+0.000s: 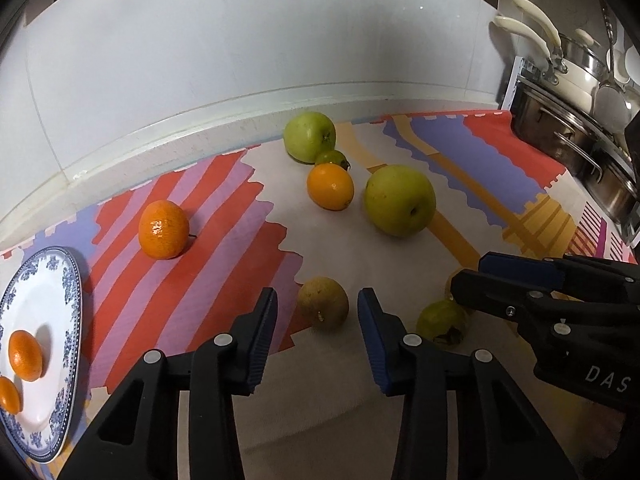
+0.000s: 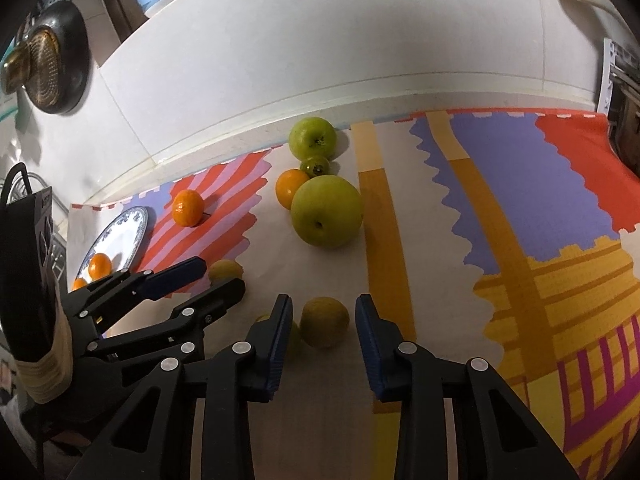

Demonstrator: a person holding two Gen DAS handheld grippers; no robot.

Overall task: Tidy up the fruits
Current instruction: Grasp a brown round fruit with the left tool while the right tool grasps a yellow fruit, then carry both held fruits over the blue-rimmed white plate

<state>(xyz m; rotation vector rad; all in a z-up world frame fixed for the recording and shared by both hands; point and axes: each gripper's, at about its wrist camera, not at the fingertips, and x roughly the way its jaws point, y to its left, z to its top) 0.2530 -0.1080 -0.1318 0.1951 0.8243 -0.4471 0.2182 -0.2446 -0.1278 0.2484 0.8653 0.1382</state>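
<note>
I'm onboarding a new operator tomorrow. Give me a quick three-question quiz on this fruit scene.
1. True or false: the left gripper is shut on a fruit.
2. How many oranges lie on the blue-patterned plate?
3. Which fruit sits ahead of the right gripper? A) large green apple B) dull yellow-brown fruit C) mandarin on the mat

Key: 1 false, its jaws are open; 2 two; 3 B.
</note>
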